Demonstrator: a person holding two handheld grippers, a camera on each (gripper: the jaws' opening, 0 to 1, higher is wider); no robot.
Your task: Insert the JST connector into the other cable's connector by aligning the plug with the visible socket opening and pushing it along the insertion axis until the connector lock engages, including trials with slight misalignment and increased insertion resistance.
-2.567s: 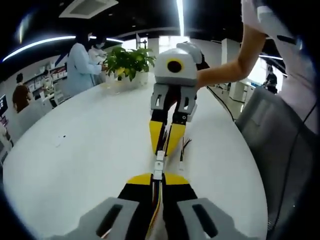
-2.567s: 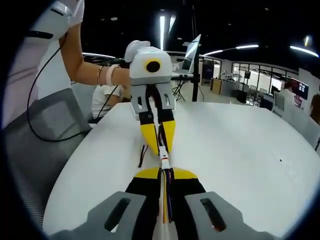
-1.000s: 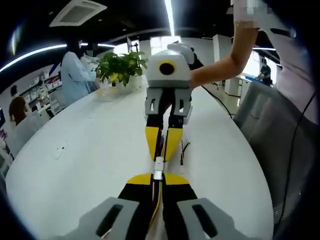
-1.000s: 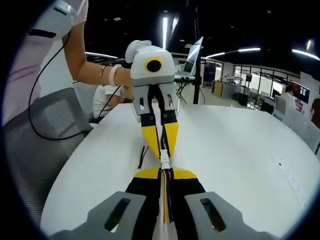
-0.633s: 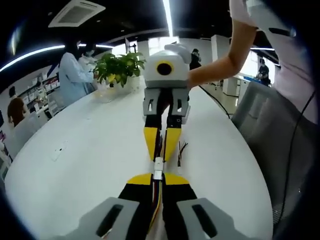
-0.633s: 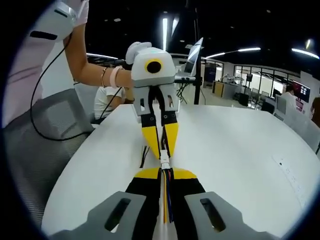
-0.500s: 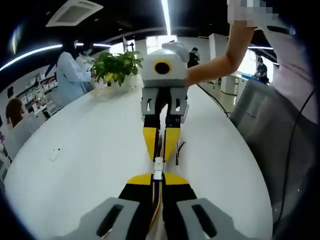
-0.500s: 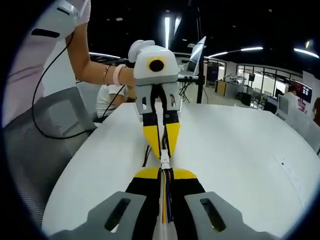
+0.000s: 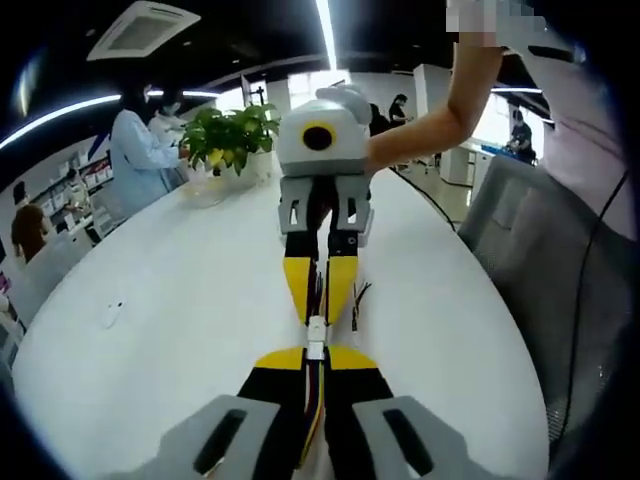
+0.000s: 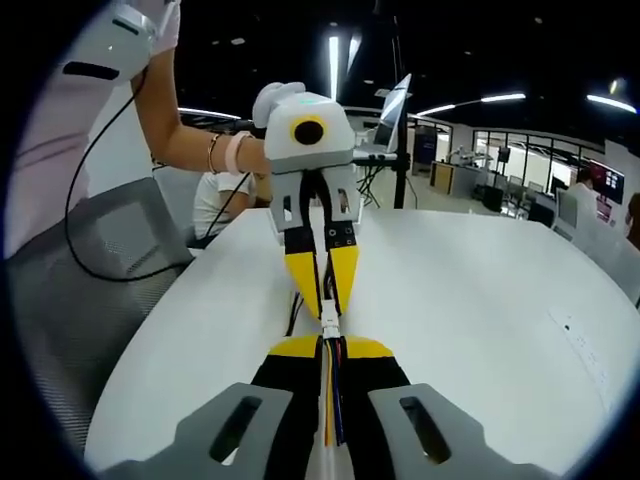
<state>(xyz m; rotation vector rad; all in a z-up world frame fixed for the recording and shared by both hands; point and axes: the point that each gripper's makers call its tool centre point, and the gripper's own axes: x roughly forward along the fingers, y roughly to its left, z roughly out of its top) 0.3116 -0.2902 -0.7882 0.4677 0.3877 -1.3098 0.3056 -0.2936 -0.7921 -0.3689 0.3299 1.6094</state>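
Both tongs stood tip to tip over the white bench (image 9: 180, 300), left tongs (image 9: 315, 357) and right tongs (image 10: 329, 346) each clenched on a cable end. The white JST connector (image 9: 316, 331) bridged the tips, plug apparently already in the socket; whether the lock had caught, I couldn't tell.

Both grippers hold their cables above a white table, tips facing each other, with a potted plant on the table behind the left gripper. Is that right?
One slip: the potted plant stands behind the right gripper, as the left gripper view shows. The rest holds: both grippers grip cables above the white table, tips facing each other.
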